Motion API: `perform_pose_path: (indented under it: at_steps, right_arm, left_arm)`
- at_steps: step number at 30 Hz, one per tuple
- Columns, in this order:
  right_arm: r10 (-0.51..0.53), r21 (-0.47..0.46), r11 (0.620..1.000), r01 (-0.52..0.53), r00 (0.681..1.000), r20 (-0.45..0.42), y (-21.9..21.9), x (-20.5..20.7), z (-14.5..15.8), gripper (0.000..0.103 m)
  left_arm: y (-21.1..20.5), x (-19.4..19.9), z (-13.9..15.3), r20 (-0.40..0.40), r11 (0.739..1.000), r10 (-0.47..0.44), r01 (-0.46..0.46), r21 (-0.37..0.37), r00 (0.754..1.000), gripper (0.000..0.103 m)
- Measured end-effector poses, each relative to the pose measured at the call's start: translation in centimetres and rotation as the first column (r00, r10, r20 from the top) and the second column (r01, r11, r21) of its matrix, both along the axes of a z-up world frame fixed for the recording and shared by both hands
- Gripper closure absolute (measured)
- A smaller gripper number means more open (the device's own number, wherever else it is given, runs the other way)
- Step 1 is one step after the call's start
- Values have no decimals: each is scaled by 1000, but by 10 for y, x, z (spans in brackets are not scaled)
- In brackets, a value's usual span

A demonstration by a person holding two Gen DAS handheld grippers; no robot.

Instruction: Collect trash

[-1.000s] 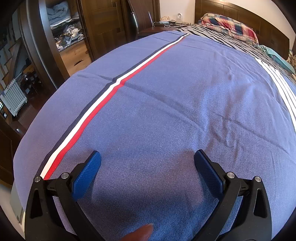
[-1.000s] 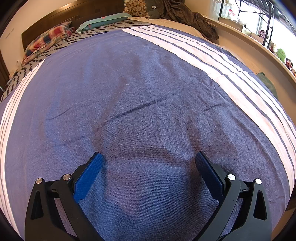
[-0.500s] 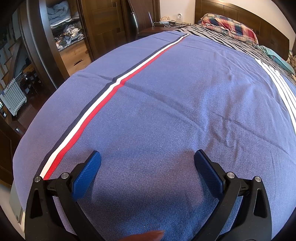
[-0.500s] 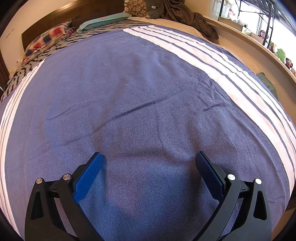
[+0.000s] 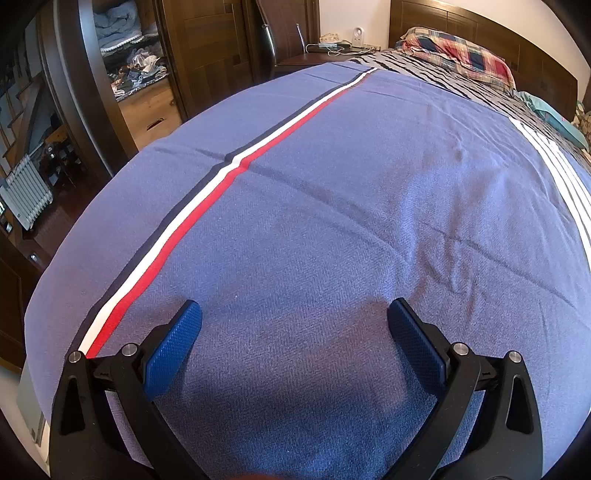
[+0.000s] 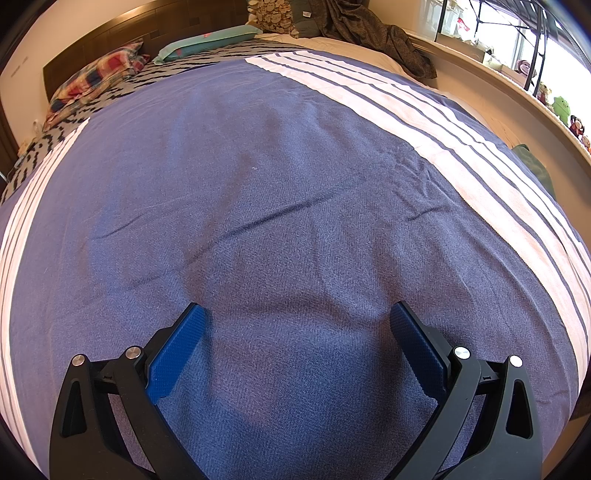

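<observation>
Search step: left claw (image 5: 294, 317) and right claw (image 6: 297, 319) spread, empty, over bed blanket (image 5: 332, 221); no trash visible; next, scan elsewhere.

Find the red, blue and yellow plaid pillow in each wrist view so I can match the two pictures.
Left wrist view: the red, blue and yellow plaid pillow lies at the upper right, against the dark wooden headboard.
Right wrist view: the same pillow lies at the upper left, below the headboard.
Shared landmark: the teal pillow beside it.
</observation>
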State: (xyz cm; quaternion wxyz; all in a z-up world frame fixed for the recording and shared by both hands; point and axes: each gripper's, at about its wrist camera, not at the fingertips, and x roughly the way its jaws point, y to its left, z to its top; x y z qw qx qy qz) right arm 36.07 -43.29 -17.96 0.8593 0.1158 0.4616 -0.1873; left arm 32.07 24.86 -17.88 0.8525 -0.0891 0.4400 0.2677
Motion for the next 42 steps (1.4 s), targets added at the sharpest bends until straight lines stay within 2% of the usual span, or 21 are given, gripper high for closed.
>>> perform_pose_path:
  at_steps: [42]
  right_arm:
    - [0,0,1000,0,1000,0,0,0,0,2]
  left_arm:
    - [2,0,-2,0,1000,-2,2,7,1000,7]
